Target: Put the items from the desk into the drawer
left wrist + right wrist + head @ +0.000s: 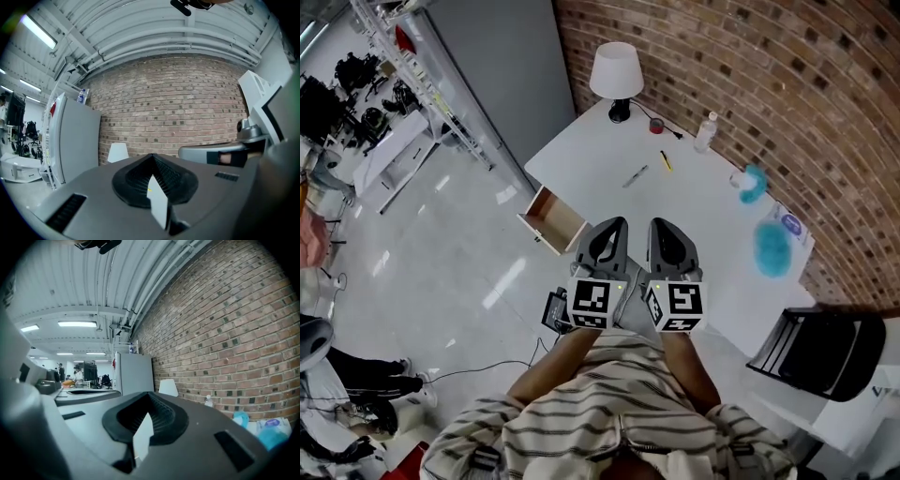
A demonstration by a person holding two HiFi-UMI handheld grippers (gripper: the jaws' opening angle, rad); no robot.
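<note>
Side by side at the near edge of the white desk (698, 220), the left gripper (614, 226) and right gripper (662, 225) both have their jaws pressed together on nothing. Just left of them the drawer (553, 219) stands pulled open. Farther along the desk lie a pen (636, 176), a yellow marker (666, 160) and a red tape roll (656, 125), with a bottle (705, 132) and lamp (616, 77) beyond

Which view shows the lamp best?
The head view: the lamp shows whole, down to its dark base, at the far corner of the desk by the brick wall. The left gripper view shows only its shade, small and far; the right gripper view likewise only the shade.
</note>
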